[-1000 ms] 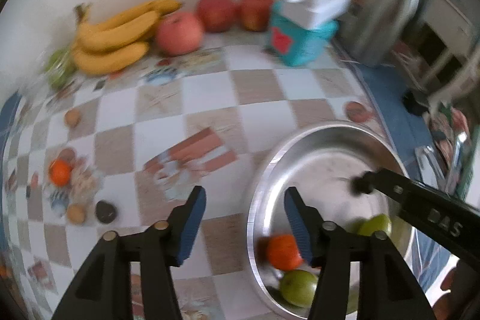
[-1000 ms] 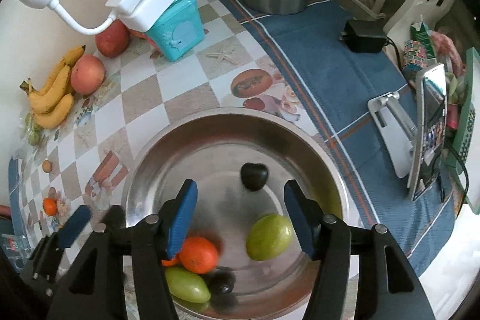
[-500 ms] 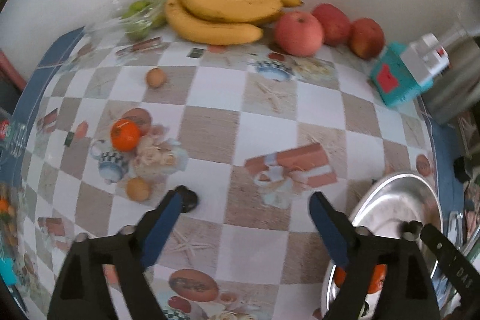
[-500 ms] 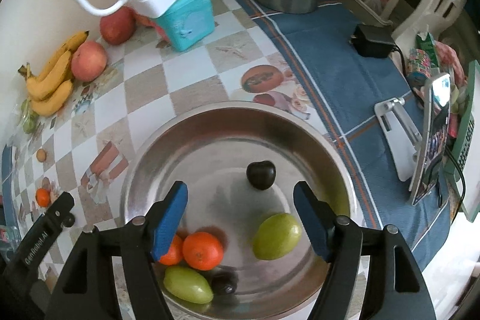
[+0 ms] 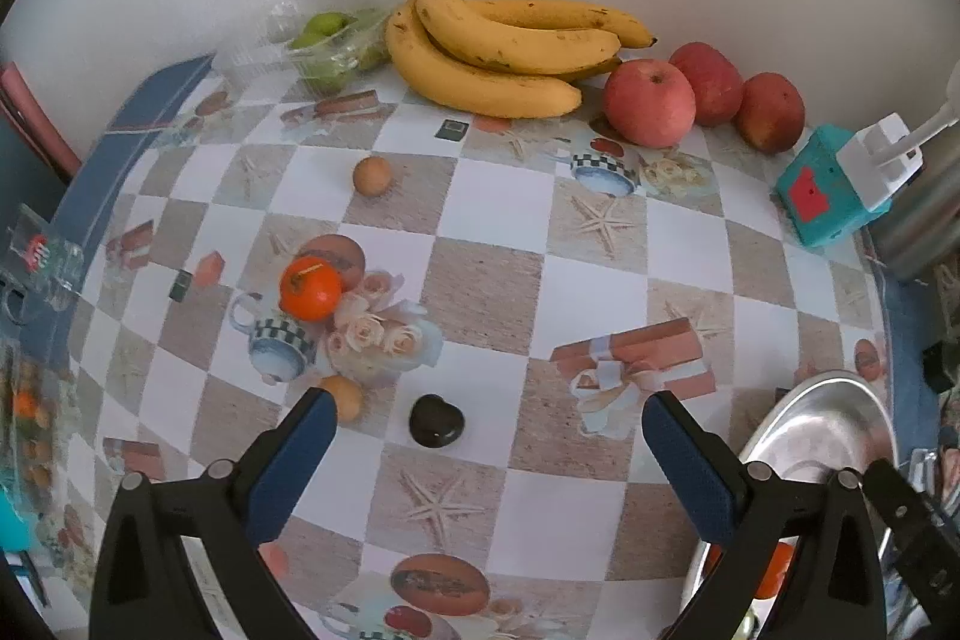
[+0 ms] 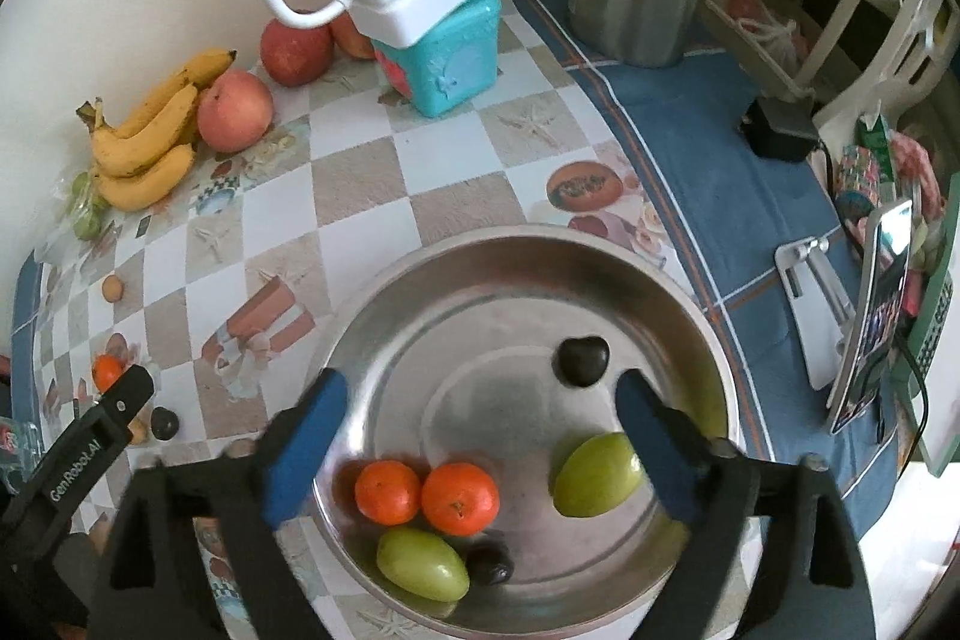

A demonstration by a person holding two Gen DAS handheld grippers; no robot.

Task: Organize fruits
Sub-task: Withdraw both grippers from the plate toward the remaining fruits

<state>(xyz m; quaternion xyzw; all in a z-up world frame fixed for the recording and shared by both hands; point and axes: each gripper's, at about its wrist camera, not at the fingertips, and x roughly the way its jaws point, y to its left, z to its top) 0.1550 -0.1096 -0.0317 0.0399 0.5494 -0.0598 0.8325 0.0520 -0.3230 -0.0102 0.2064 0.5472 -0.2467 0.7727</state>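
The left gripper (image 5: pixel 480 451) hovers over a dark plum (image 5: pixel 436 419), jaws wide apart. The right gripper (image 6: pixel 474 436) hangs empty above the steel bowl (image 6: pixel 690 304), jaws spread too.

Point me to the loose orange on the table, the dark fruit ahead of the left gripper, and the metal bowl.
loose orange (image 5: pixel 311 288), left wrist view, centre of its skin.
dark fruit (image 5: pixel 436 420), left wrist view, middle of its top.
metal bowl (image 6: pixel 480 334), right wrist view, bare inner wall.

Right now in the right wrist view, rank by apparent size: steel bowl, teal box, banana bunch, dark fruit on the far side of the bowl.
1. steel bowl, largest by far.
2. teal box and banana bunch look alike in size; the bananas sit farther off, so no ranking.
3. dark fruit, smallest.
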